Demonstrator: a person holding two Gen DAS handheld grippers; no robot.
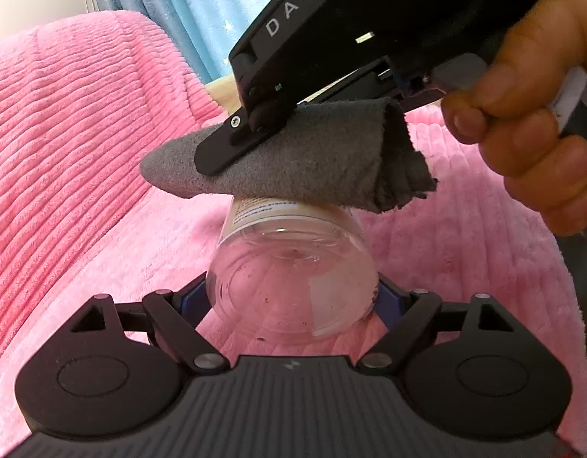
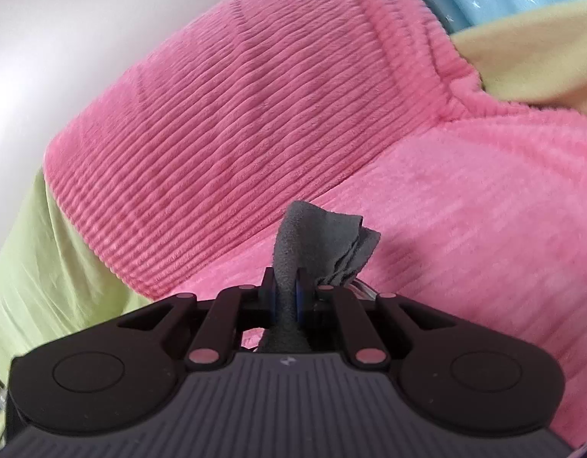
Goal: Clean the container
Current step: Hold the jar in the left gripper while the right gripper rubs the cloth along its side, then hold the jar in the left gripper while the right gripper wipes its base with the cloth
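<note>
Above the pink blanket (image 1: 83, 160), the left gripper (image 1: 293, 297) clamps the clear container (image 1: 293, 267) while the right gripper (image 2: 287, 297), closed on the grey cloth (image 1: 293, 160), should probably rub firmly across its far end.

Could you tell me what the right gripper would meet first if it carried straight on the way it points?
Probably the pink ribbed blanket ahead of the right gripper, which is clamped on the grey cloth; depth is uncertain.
</note>
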